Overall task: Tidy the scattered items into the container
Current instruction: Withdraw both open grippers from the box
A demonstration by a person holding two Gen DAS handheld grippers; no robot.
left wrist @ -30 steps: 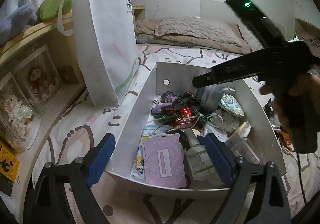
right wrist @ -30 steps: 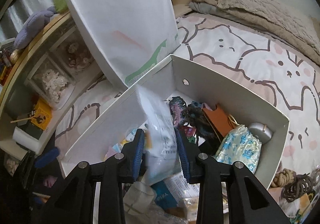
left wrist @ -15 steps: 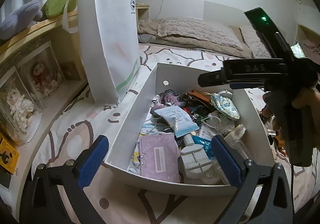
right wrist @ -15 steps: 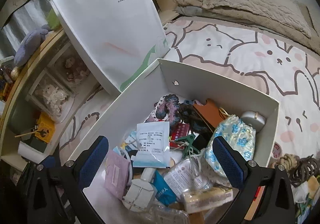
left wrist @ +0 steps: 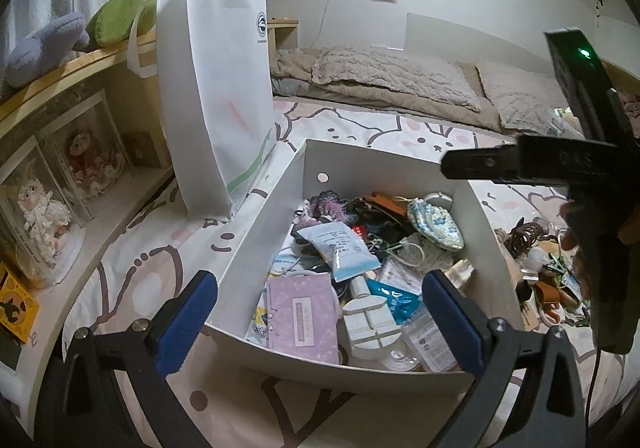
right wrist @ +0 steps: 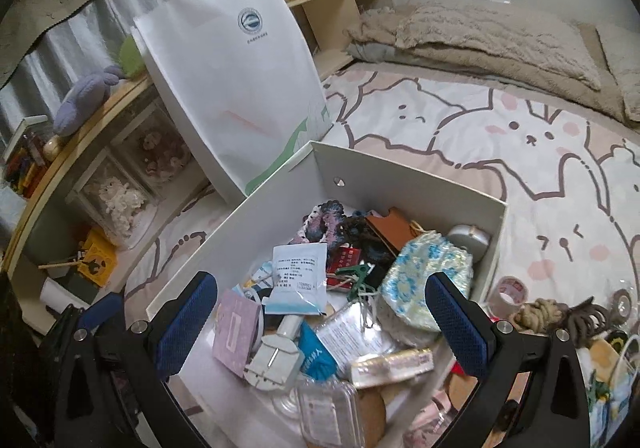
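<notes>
The white box [left wrist: 384, 159] [right wrist: 404, 175] sits on the bunny-print bedsheet, filled with several small items. A white printed sachet [left wrist: 340, 248] [right wrist: 298, 276] lies on top of the pile beside a blue floral pouch [right wrist: 428, 280]. My left gripper [left wrist: 320, 312] is open, its pads straddling the box's near wall, nothing held. My right gripper [right wrist: 322, 312] hangs open above the box, empty; one of its fingers [left wrist: 480, 163] shows over the box's right side. Loose items lie on the sheet right of the box: a tape roll [right wrist: 512, 294], a cord bundle [right wrist: 540, 312] and hair ties [left wrist: 528, 236].
A tall white tote bag [left wrist: 216, 99] [right wrist: 240, 87] stands against the box's far left corner. A wooden shelf [left wrist: 80, 63] on the left carries plush toys and display cases. Pillows and a beige blanket [left wrist: 392, 75] lie at the back.
The right gripper opened and let go of the white sachet, which now lies on the pile in the box. It then drew back and up. The left gripper spread slightly wider.
</notes>
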